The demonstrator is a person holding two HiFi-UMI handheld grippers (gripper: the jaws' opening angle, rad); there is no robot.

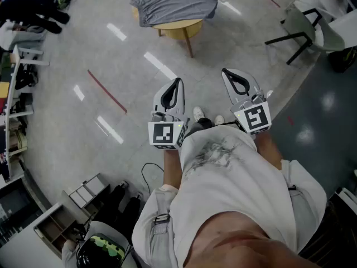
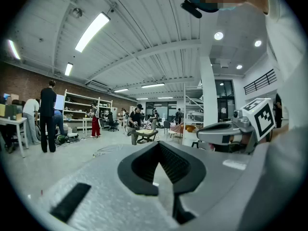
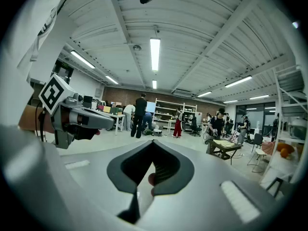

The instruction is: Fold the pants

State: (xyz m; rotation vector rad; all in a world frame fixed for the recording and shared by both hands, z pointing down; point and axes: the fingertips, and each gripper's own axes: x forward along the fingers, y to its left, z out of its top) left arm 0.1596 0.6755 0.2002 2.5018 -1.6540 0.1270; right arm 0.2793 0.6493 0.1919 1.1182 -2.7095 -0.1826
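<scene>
The pale glossy floor [image 1: 111,66] fills most of the head view, with a red tape line [image 1: 107,91] at 9 o'clock of centre. The person in a white shirt [image 1: 234,188] takes up the 5 to 6 o'clock part and stands well apart from the task's thing.

At 12 o'clock, far ahead, stands a round wooden worktop [image 1: 187,31]. The pants [image 1: 173,4] lie on it. They are plain grey, crumpled and creased, spread over most of the top and hanging over its rim from 6 to 9 o'clock. Their long axis runs roughly from 9 to 3 o'clock across the worktop. Which end is the waist and which the legs cannot be told. A grey chair [image 1: 301,29] with black legs stands at 2 o'clock.

The left gripper [image 1: 176,85] and the right gripper [image 1: 230,76] are held side by side at centre, both aimed toward 12 o'clock and well short of the worktop. Each carries its marker cube at the rear.

In the left gripper view the left gripper [image 2: 159,146] has its jaws closed together with nothing between them, facing level into a large hall where people stand. In the right gripper view the right gripper [image 3: 153,143] likewise has its jaws pressed together and empty.
</scene>
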